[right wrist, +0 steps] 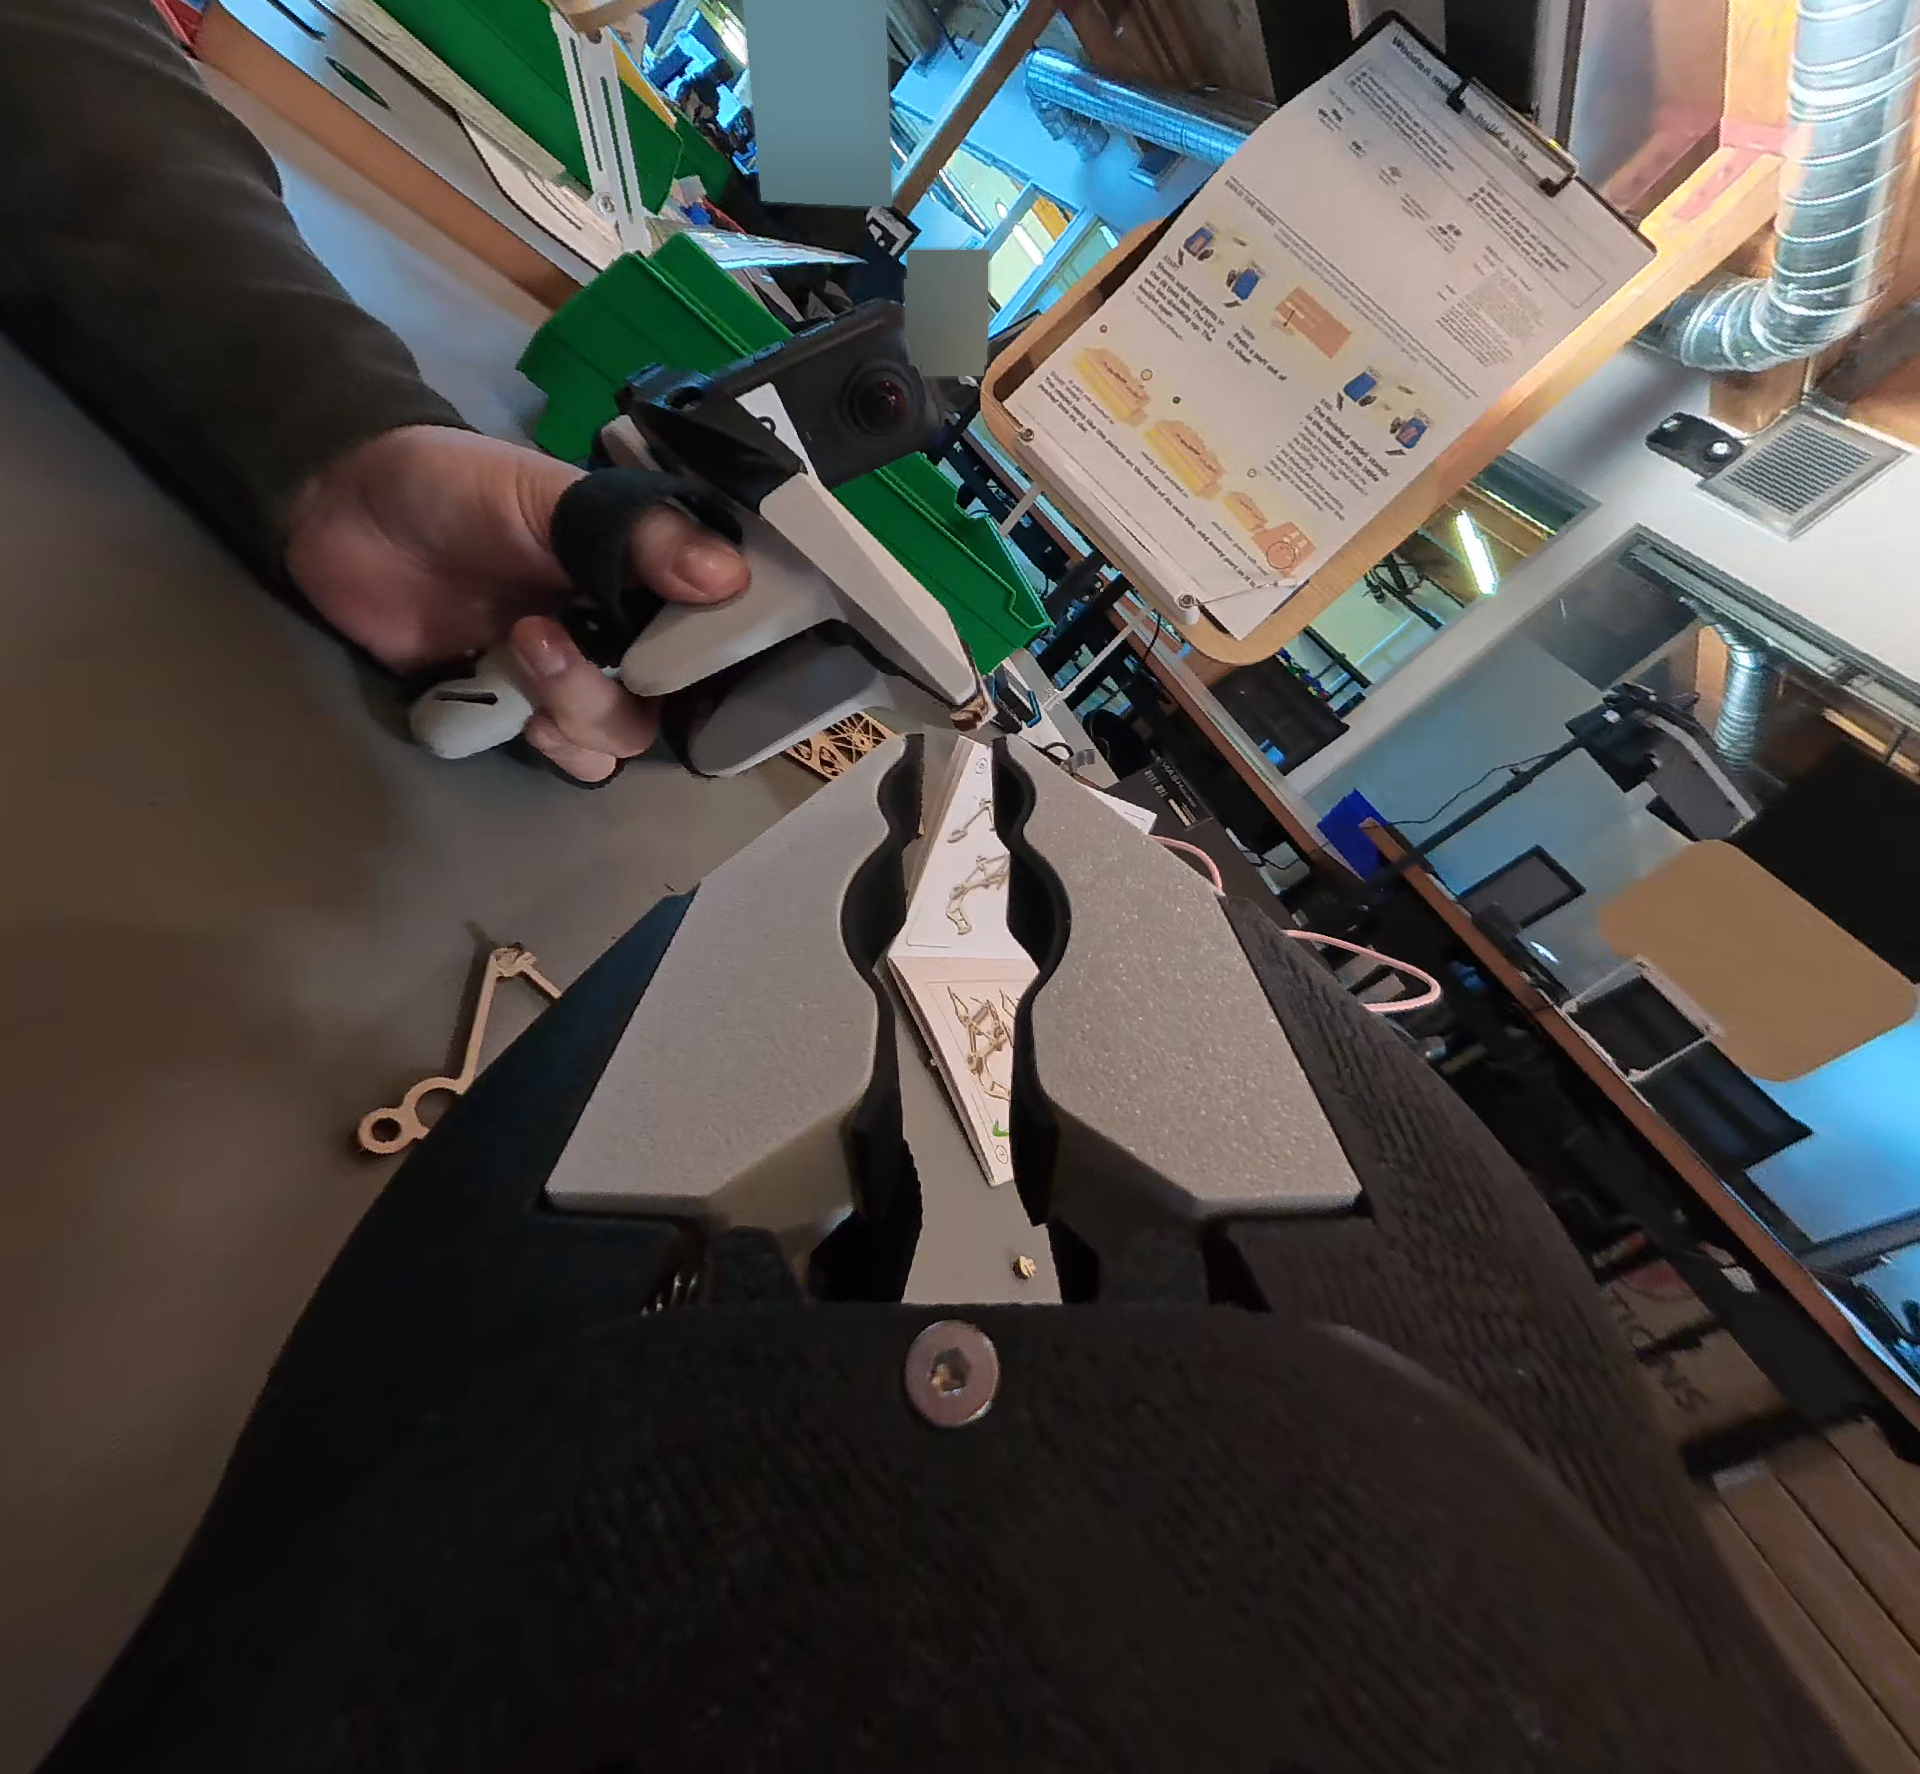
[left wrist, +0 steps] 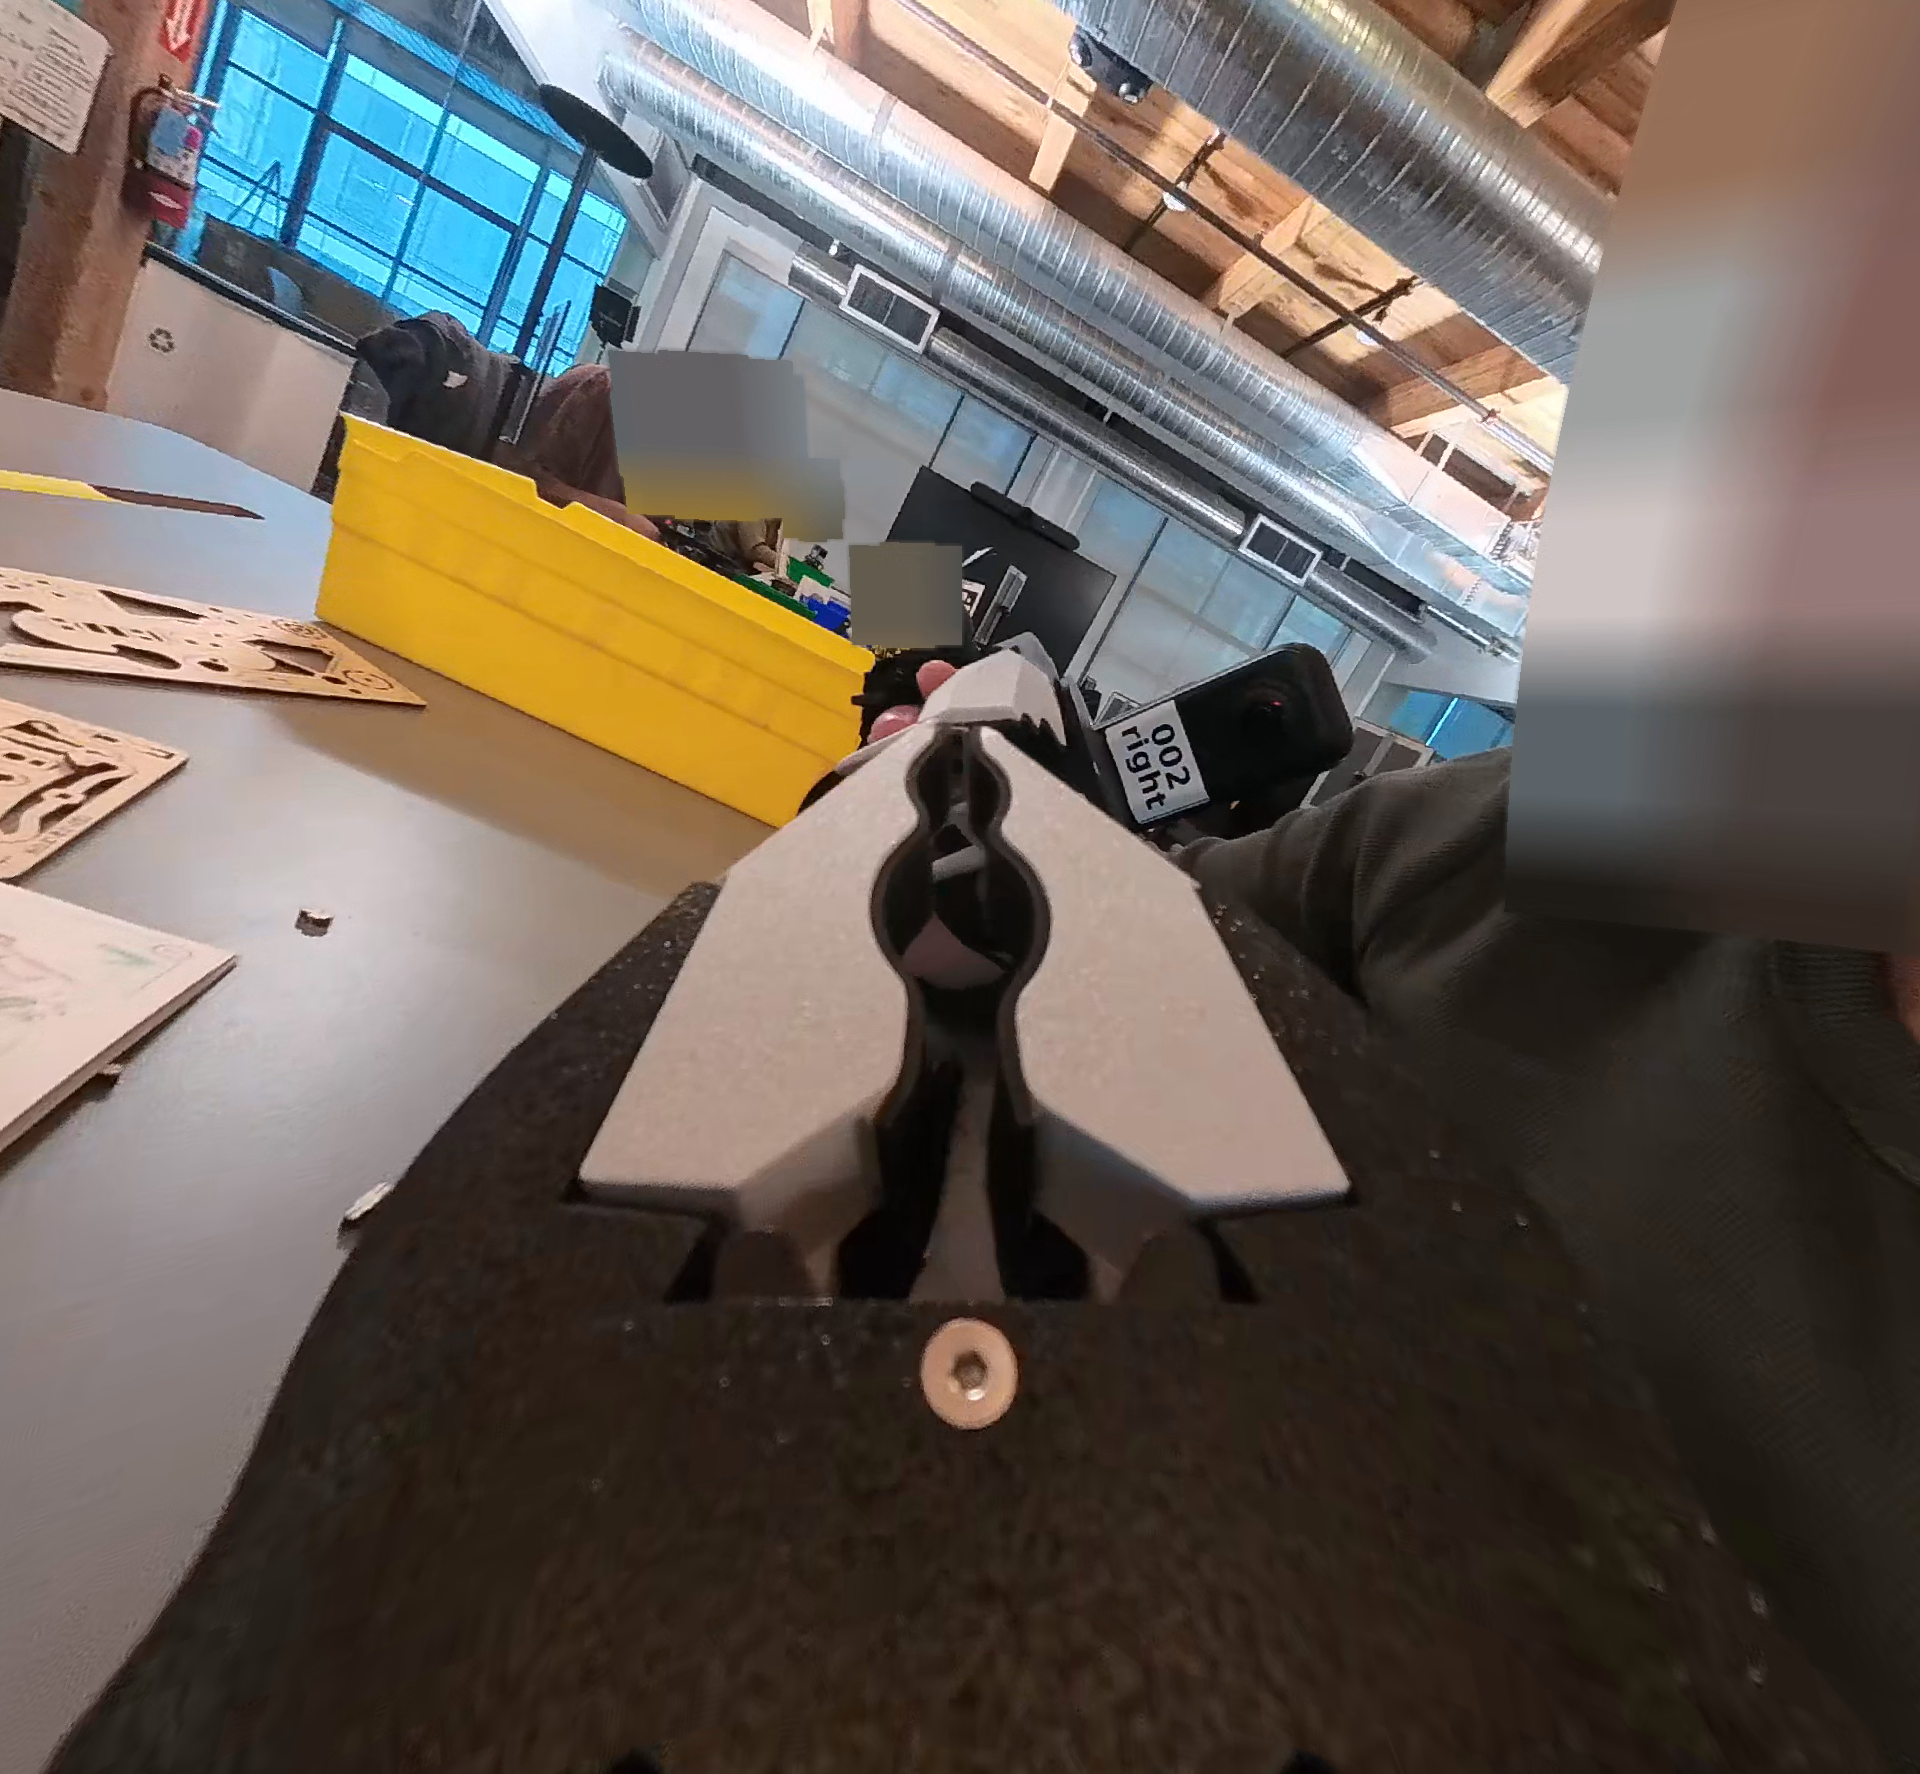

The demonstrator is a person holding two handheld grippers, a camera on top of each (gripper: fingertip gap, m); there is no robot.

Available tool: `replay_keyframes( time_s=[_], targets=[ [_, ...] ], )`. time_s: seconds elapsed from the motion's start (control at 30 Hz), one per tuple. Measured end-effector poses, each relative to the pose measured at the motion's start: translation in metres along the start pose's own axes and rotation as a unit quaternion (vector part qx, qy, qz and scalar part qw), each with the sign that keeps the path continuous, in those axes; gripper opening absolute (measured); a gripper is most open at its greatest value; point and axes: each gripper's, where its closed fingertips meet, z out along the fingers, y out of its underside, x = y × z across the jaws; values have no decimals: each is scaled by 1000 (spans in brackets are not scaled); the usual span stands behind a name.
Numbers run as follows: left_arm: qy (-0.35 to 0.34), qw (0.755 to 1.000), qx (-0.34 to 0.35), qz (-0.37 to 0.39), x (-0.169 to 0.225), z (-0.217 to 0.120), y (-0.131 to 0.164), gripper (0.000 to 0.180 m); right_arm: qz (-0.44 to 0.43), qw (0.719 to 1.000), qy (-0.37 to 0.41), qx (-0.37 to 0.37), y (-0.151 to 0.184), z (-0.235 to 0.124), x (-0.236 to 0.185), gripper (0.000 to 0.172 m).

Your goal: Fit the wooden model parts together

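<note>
A small wooden model part [right wrist: 974,708], brown and only partly visible, sits pinched at the tip of the left hand-held gripper [right wrist: 971,701], whose two fingers are pressed together on it; in the right wrist view this tip lies at about twelve o'clock from the right hand-held gripper [right wrist: 961,768], just above it. The right hand-held gripper stands slightly apart with nothing between its tips; the white instruction booklet [right wrist: 971,903] seen through the gap lies behind it on the desk [right wrist: 208,789]. A person's hand [right wrist: 457,561] grips the left tool's handle at about ten o'clock. A thin loose wooden piece with a ring at one end [right wrist: 457,1049] lies on the desk at about eight o'clock, well apart from both tools. Green bins [right wrist: 665,322] stand at eleven o'clock, and a clipboard with an illustrated sheet [right wrist: 1340,332] hangs at one o'clock. In the left wrist view, the left fingers [left wrist: 852,841] meet at their tips, the held part itself too small to make out there. A yellow bin [left wrist: 582,612] sits at ten o'clock, and laser-cut wooden sheets [left wrist: 187,644] lie flat at nine o'clock on the desk.
</note>
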Motion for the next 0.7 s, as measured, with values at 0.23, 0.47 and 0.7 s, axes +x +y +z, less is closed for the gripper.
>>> replay_keyframes(
  time_s=[0.23,0.47,0.7],
  targets=[
    [7,1000,26,-9,0,-5,-8,0,40,999,-1,-8,4,-1,3,9],
    [-27,996,72,52,1,-10,-19,0,248,968,-28,20,4,-1,8,4],
    [-19,997,60,48,2,-5,-14,0,349,932,-82,57,0,3,-2,2]
  ],
)
